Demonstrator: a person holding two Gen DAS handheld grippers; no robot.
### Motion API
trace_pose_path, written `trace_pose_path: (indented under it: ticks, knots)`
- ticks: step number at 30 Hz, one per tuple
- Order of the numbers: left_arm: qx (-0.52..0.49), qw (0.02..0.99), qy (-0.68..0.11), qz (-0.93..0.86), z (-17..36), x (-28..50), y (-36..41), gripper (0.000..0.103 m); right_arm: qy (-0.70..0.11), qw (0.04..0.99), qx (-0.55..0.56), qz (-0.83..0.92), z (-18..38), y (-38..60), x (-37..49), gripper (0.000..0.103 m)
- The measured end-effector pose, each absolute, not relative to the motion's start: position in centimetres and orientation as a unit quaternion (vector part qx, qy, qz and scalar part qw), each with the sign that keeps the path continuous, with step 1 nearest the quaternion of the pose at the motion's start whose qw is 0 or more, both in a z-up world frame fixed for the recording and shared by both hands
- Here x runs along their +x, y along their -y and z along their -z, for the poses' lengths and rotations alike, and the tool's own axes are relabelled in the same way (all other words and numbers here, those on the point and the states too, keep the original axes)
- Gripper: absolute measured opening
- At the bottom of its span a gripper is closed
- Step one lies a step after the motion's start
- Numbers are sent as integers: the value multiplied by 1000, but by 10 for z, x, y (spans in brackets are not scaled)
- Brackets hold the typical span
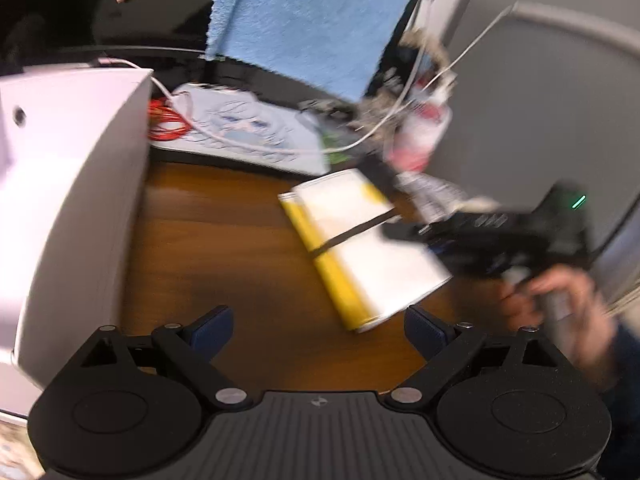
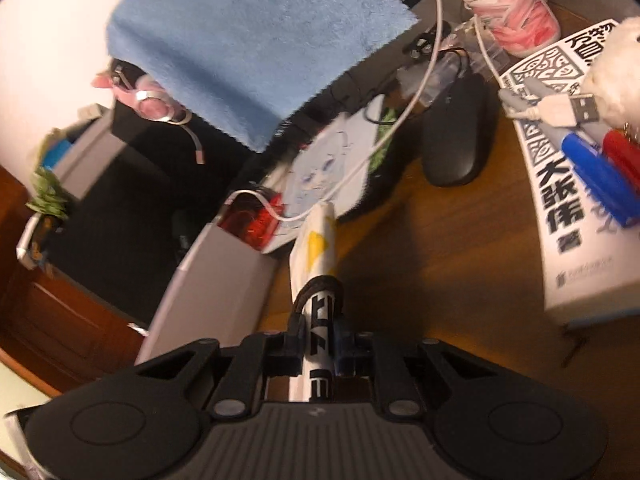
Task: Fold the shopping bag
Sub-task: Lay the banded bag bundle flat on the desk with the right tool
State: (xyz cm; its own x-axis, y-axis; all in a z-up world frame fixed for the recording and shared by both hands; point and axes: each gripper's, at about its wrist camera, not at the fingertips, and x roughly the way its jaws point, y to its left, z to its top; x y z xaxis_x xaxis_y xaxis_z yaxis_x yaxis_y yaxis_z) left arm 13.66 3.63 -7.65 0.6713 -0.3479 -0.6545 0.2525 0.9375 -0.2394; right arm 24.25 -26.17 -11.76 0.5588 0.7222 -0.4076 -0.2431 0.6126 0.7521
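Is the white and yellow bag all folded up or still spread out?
Folded up. The white and yellow shopping bag is a flat, narrow bundle with its black strap across it, pinched in the right tongs above the brown wooden table.

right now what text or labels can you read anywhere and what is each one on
"大张伟": large black characters on the white book, right wrist view.
Smaller print on that book: unreadable.
Pink-and-white bottle: label print too small to read.
Folded shopping bag in the right gripper: black letters, partly hidden, unreadable.
Left wrist view: too blurred, nothing readable.
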Motion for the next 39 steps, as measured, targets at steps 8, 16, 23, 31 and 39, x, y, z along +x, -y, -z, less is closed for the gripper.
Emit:
trace_pose_path:
  ticks: [8,16,23,31,39]
  knots:
    - [51,917,-372,135,92,135,-11,93,-349,842,292,-288,115,270,244,59]
    - [162,906,-357,162,86,125,15,93,-304,878,222,-296,91,277,215,96]
    - [163,914,-341,147,85,102,28,93,-289,899,166,-284,70,277,190,103]
    - [168,932,-302,113,67,77,32,93,-329,906,118,-237,67,267,174,103]
    - [83,972,-203,89,34,48,-19,93,-349,911,51,-214,42,229,172,103]
